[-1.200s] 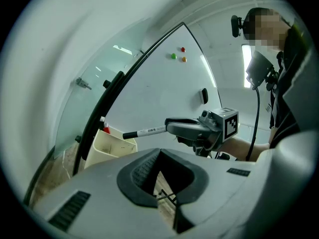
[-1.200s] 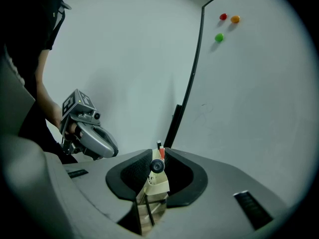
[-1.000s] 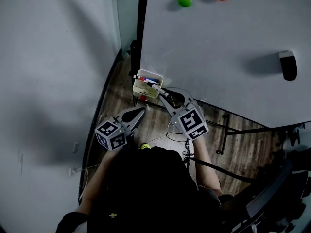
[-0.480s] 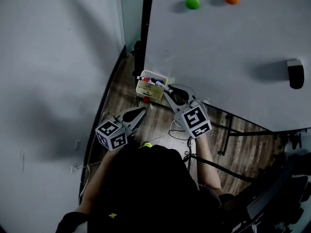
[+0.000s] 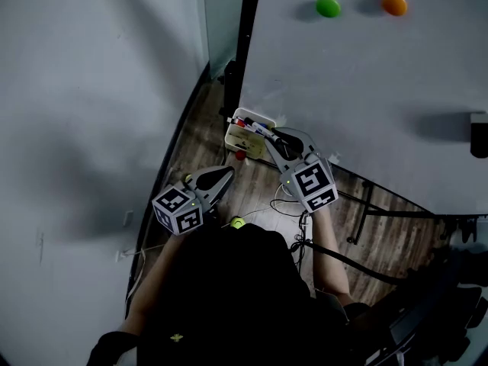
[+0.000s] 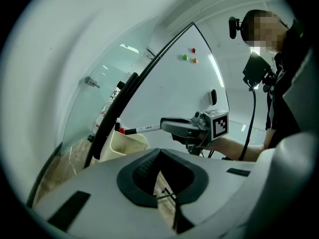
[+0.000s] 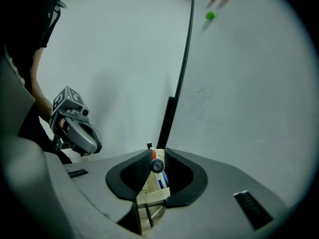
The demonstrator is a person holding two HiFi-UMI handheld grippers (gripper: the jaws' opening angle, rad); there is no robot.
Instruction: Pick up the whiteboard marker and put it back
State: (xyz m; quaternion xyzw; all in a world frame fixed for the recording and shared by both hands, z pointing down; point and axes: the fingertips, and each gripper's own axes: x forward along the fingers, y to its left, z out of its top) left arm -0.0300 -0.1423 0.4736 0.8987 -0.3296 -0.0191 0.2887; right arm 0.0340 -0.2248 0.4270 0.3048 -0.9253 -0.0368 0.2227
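Note:
A white whiteboard marker [image 5: 261, 130] with a dark tip is clamped in my right gripper [image 5: 276, 138], which is shut on it. The marker's tip reaches over the cream marker holder [image 5: 242, 137] at the whiteboard's lower left corner. In the left gripper view the marker [image 6: 144, 129] sticks out leftward from the right gripper [image 6: 167, 125] toward the holder [image 6: 128, 142]. The right gripper view shows the marker's round end [image 7: 157, 166] between the pads, with the holder [image 7: 154, 190] and its red and blue markers behind. My left gripper [image 5: 226, 175] hangs lower left, shut and empty.
The whiteboard [image 5: 366, 90] carries a green magnet [image 5: 328, 7], an orange magnet [image 5: 394, 4] and a black eraser [image 5: 479, 134]. A black frame post [image 5: 242, 44] runs beside the holder. Stand legs [image 5: 366, 204] and cables cross the wooden floor.
My right gripper has edged a little toward the holder and slightly down with the marker still in it. The left gripper has stayed about where it was.

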